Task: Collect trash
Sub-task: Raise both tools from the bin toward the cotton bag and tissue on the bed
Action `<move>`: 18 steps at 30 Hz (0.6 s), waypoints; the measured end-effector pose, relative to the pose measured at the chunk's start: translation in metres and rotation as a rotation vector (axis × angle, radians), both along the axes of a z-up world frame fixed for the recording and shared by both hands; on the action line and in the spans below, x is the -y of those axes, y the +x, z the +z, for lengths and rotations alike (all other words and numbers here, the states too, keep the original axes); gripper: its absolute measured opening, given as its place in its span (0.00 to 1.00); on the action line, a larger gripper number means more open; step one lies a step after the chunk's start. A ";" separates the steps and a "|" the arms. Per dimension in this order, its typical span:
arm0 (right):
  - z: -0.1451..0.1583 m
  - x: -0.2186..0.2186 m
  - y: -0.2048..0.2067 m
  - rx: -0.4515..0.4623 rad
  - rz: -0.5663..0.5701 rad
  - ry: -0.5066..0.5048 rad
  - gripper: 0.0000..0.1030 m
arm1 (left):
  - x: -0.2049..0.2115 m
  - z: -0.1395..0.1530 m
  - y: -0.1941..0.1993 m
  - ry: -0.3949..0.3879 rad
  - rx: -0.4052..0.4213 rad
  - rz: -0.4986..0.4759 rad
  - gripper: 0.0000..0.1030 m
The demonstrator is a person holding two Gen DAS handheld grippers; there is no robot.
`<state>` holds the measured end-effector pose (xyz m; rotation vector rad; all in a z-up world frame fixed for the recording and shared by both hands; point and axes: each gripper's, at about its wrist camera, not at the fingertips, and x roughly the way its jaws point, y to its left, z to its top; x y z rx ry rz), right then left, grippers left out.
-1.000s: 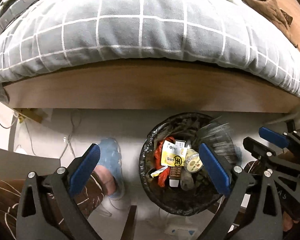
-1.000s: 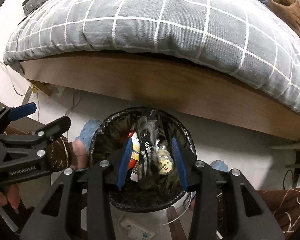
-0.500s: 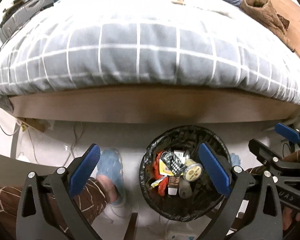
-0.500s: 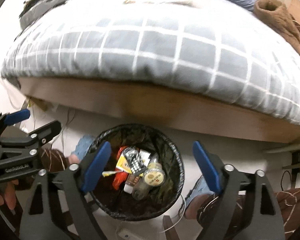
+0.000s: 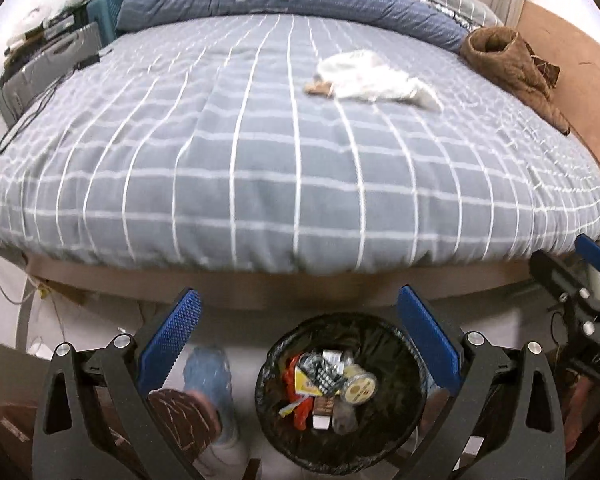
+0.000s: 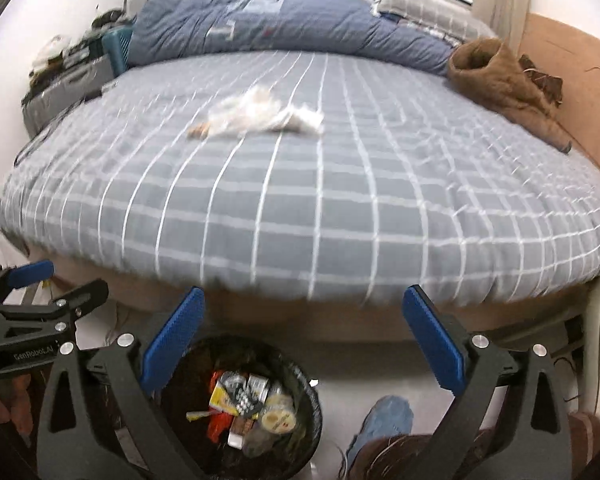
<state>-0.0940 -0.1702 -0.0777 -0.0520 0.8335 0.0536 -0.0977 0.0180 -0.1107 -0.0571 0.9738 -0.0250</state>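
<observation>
— What changed?
— Both my views have swung up from the bin [image 5: 340, 400] to take in the whole bed [image 5: 292, 168]; my right gripper [image 6: 304, 340], which pinched a dark wrapper a second ago, is opening its jaws with nothing between them. My left gripper [image 5: 298, 340] is spread and empty.
— What's next?
— Probably the white crumpled bag [image 5: 374, 82], far right on the bed. It looks light, soft and slippery; I'd pinch a bunched fold.
— Anything unclear?
— Blur hides the small brown scrap [image 5: 319, 89] touching its left end.
</observation>
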 end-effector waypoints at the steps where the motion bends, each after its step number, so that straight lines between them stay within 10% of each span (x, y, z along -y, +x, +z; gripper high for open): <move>1: 0.005 0.004 0.003 0.012 -0.005 0.005 0.93 | 0.002 0.003 0.004 0.003 0.007 -0.002 0.94; 18: 0.041 0.041 0.130 0.104 -0.035 0.027 0.92 | 0.030 0.036 0.141 0.010 0.094 -0.031 0.94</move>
